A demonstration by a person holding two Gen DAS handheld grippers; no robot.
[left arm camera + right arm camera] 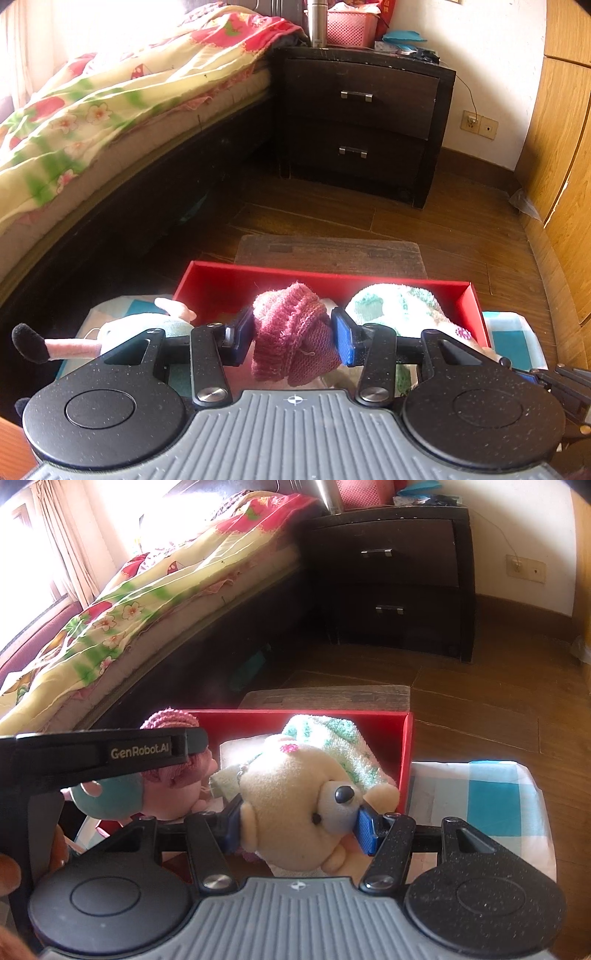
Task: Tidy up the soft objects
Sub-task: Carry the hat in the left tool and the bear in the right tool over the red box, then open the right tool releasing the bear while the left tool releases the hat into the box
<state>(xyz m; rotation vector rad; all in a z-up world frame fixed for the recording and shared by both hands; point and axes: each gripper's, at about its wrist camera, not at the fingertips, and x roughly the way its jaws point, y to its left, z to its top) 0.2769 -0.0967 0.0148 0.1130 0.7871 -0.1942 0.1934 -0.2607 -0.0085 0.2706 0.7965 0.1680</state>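
Observation:
My left gripper (291,336) is shut on a pink knitted hat (291,332) and holds it over the near edge of an open red box (221,280). A white and green towel (395,302) lies in the box's right part. My right gripper (299,823) is shut on the head of a cream teddy bear (295,812), just in front of the red box (404,746) and the towel (332,742). The left gripper's body (110,753) crosses the right wrist view with the pink hat (173,768) behind it. A pink and white plush toy (122,332) lies left of the box.
The box rests on a blue and white checked cloth (491,797). A dark wooden stool (328,254) stands behind the box. A bed with a floral quilt (110,110) is on the left, a dark nightstand (362,122) at the back, a wooden wardrobe (561,147) on the right.

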